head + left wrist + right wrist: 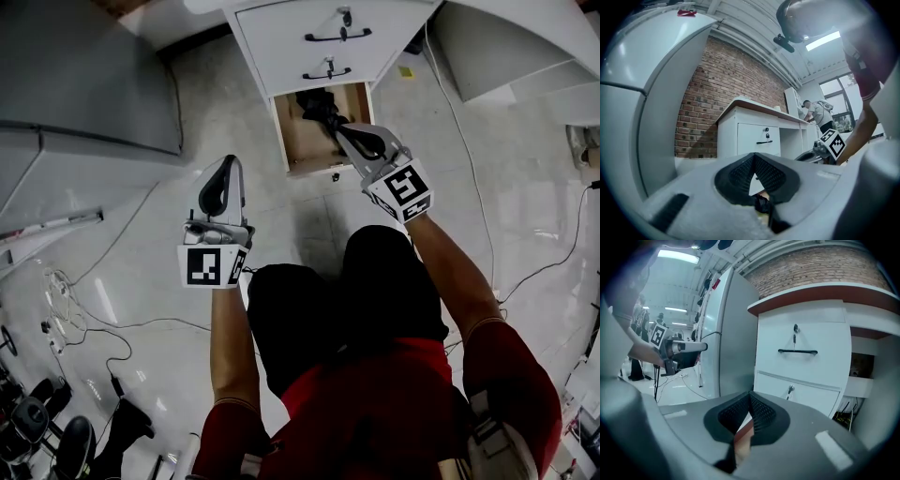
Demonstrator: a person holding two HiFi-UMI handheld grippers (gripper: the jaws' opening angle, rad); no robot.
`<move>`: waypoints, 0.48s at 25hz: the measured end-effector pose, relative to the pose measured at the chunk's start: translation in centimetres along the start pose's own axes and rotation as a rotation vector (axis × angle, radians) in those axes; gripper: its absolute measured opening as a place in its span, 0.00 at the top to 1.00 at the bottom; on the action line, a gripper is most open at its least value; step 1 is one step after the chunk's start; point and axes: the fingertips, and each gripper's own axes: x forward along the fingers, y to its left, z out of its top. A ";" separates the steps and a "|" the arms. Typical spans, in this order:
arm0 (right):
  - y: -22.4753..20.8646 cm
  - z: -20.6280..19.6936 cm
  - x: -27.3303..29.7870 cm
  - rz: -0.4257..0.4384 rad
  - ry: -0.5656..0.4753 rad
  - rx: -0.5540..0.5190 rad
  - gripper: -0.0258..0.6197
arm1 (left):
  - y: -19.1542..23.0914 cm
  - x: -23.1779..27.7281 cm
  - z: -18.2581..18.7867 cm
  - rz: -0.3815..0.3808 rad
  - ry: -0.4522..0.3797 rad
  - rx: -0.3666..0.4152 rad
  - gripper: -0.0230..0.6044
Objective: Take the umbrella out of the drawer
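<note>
The black umbrella (319,108) lies folded in the open bottom drawer (302,150) of the white cabinet (281,37), against the drawer's wooden floor. My right gripper (341,128) hovers over the drawer's front right corner, just short of the umbrella, jaws shut and empty. In the right gripper view (750,395) the pads meet at the tips, with the drawer's brown wood behind them. My left gripper (228,162) is over bare floor to the left of the drawer, shut with nothing in it. In the left gripper view (754,157) it points level at the cabinet (759,136).
Two closed drawers with black handles (337,36) sit above the open one. A tall grey appliance (84,84) stands at the left. Cables (94,323) trail over the floor at the lower left and right. My knees (375,272) are just below the grippers.
</note>
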 end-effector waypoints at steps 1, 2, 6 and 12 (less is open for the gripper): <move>-0.2 -1.0 0.6 -0.004 0.001 -0.005 0.94 | 0.3 0.3 -1.0 0.000 -0.004 0.001 0.96; -0.4 -2.0 1.3 -0.008 0.003 -0.008 0.94 | 0.5 0.6 -2.0 0.001 -0.007 0.003 0.96; -1.6 -5.8 3.3 -0.029 0.006 -0.014 0.94 | 0.9 1.9 -5.7 0.000 -0.028 0.010 0.96; -3.0 -10.2 5.5 -0.049 0.018 -0.031 0.94 | 0.9 2.9 -10.2 -0.001 -0.047 0.010 0.96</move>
